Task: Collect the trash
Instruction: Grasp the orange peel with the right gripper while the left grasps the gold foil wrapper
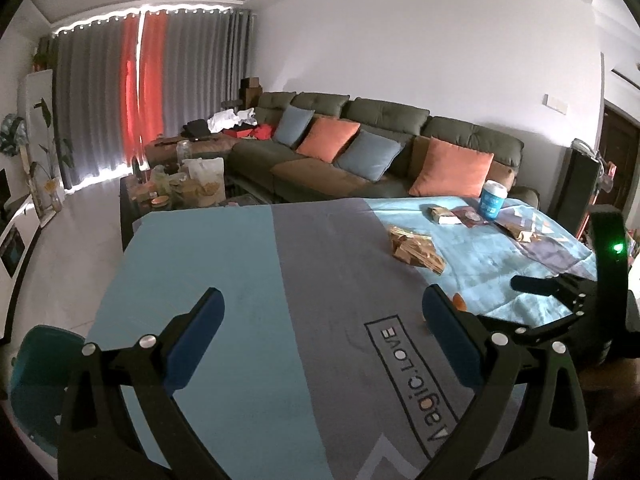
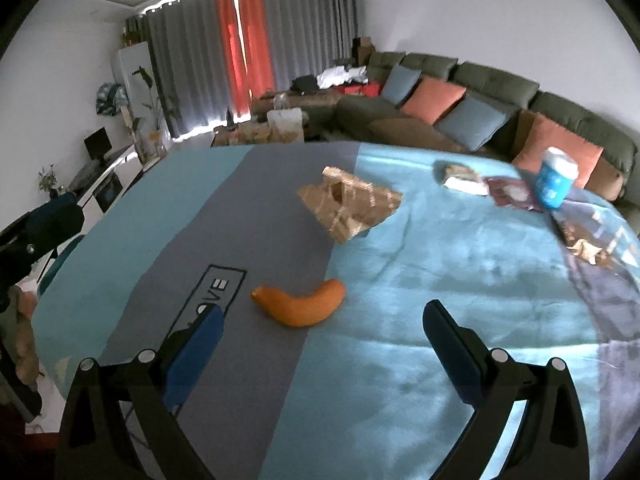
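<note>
My right gripper (image 2: 324, 314) is open, low over the table, and a curved orange piece (image 2: 300, 306) lies on the cloth just ahead between its fingers, untouched. Beyond it sits a crumpled brown wrapper (image 2: 348, 204). Farther right are a small white and brown wrapper (image 2: 460, 178), a dark red packet (image 2: 510, 194), a blue cup (image 2: 554, 184) and another crumpled wrapper (image 2: 584, 246). My left gripper (image 1: 323, 300) is open and holds nothing, above the grey stripe of the cloth. From there the brown wrapper (image 1: 416, 248) and the cup (image 1: 493, 199) lie ahead to the right.
The table wears a blue and grey cloth (image 1: 248, 320) with printed letters. A teal chair (image 1: 40, 380) stands at its left edge. Behind are a dark sofa (image 1: 384, 152) with cushions, a cluttered coffee table (image 1: 188, 188) and grey curtains.
</note>
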The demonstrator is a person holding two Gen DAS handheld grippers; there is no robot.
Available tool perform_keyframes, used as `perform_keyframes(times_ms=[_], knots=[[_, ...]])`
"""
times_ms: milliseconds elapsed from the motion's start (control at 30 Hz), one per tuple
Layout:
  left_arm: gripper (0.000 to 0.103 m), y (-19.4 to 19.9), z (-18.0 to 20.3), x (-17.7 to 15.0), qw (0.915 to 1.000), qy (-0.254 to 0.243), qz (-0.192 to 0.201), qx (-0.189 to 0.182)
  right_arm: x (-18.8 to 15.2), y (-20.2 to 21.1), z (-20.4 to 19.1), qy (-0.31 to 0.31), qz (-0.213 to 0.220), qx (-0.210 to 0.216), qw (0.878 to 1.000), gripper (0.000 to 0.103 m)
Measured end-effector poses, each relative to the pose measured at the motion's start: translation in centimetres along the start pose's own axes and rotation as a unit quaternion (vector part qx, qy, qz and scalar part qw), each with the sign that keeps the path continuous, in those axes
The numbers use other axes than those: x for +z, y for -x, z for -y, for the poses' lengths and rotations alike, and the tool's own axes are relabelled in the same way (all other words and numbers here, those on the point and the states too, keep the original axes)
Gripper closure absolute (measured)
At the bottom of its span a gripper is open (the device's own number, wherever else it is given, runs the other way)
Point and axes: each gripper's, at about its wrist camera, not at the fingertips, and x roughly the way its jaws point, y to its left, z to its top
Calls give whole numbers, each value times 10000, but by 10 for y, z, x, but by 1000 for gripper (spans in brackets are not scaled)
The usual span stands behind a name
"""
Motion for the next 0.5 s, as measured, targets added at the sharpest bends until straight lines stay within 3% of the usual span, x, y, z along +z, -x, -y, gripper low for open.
perform_keyframes(times_ms=[267, 500], knots=[[5, -32, -3, 12, 9999, 56, -131, -65, 6, -33, -4, 29, -446, 87, 9990, 18], [5, -58, -2, 19, 9995, 50, -267, -162, 6, -46, -14, 121, -729, 114, 9972, 38]])
